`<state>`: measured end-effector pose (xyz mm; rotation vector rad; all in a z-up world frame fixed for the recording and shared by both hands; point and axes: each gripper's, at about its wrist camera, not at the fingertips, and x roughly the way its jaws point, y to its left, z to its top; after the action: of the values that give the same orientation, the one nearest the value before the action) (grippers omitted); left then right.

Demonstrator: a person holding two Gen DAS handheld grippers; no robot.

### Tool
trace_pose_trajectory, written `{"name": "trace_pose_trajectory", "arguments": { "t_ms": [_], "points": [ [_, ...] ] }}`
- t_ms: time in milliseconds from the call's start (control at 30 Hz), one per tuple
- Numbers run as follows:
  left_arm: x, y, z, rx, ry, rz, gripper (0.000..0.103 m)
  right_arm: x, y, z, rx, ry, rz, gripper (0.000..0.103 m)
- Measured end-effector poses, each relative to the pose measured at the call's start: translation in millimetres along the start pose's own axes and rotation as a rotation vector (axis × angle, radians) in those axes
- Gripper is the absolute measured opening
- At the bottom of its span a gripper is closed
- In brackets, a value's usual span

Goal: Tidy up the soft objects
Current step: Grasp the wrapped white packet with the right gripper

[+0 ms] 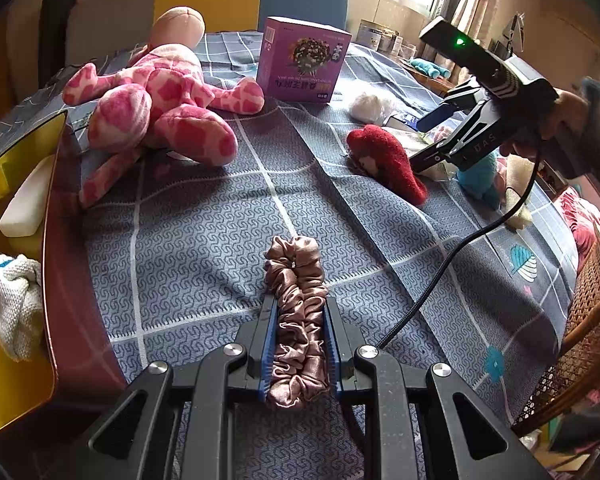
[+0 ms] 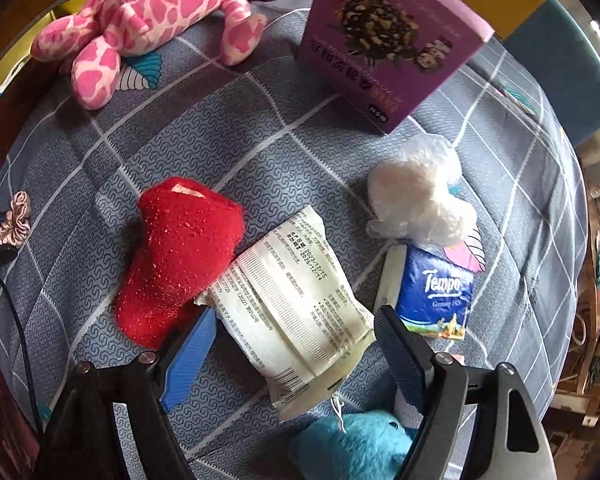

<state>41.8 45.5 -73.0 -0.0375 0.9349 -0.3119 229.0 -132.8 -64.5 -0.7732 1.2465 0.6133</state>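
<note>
Pinching a pink satin scrunchie (image 1: 296, 320) in my left tongs (image 1: 298, 308) just above the bedsheet (image 1: 204, 240), I am spreading my right tongs (image 2: 296, 332) around a white printed packet (image 2: 296, 304) beside the red sock (image 2: 180, 256).

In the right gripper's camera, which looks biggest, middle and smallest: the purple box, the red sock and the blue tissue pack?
1. Purple box: looks largest.
2. Red sock: close behind; the box stands farther off, so it may really be much bigger.
3. Blue tissue pack: clearly smallest, partly hidden by the white bag and a gripper finger.
</note>
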Motion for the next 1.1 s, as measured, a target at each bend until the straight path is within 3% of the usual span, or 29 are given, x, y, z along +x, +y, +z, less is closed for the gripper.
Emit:
{"name": "trace_pose_trajectory", "arguments": {
  "t_ms": [100, 267, 333, 433, 600, 733, 933, 1000, 1100],
  "points": [
    [1, 1, 1, -0.009, 0.008, -0.003, 0.022, 10, -3, 8, -0.055, 0.039, 0.032, 0.089],
    [2, 2, 3, -0.019, 0.017, -0.006, 0.024, 26, -12, 13, -0.05, 0.064, 0.07, 0.085],
    [3, 2, 3, -0.023, 0.019, -0.007, 0.024, 21, -16, 12, -0.017, 0.021, 0.069, 0.062],
    [3, 2, 4, -0.026, 0.02, -0.008, 0.024, 15, -17, 8, 0.025, -0.009, 0.048, 0.058],
    [2, 2, 3, -0.021, 0.014, -0.005, 0.024, -7, -8, -6, 0.118, -0.075, 0.024, 0.057],
    [2, 0, 0, -0.007, 0.002, 0.005, 0.023, -32, 3, -22, 0.261, -0.152, 0.074, 0.057],
    [-1, -4, 2, -0.002, 0.004, 0.024, 0.021, -8, 45, -65, 0.391, -0.074, 0.089, 0.058],
    [-2, -5, 4, -0.004, 0.01, 0.034, 0.021, -5, 53, -70, 0.4, -0.103, 0.033, 0.058],
    [-16, -10, 6, 0.0, -0.014, 0.03, 0.021, -4, 53, -68, 0.426, -0.108, 0.023, 0.058]
  ]
}}
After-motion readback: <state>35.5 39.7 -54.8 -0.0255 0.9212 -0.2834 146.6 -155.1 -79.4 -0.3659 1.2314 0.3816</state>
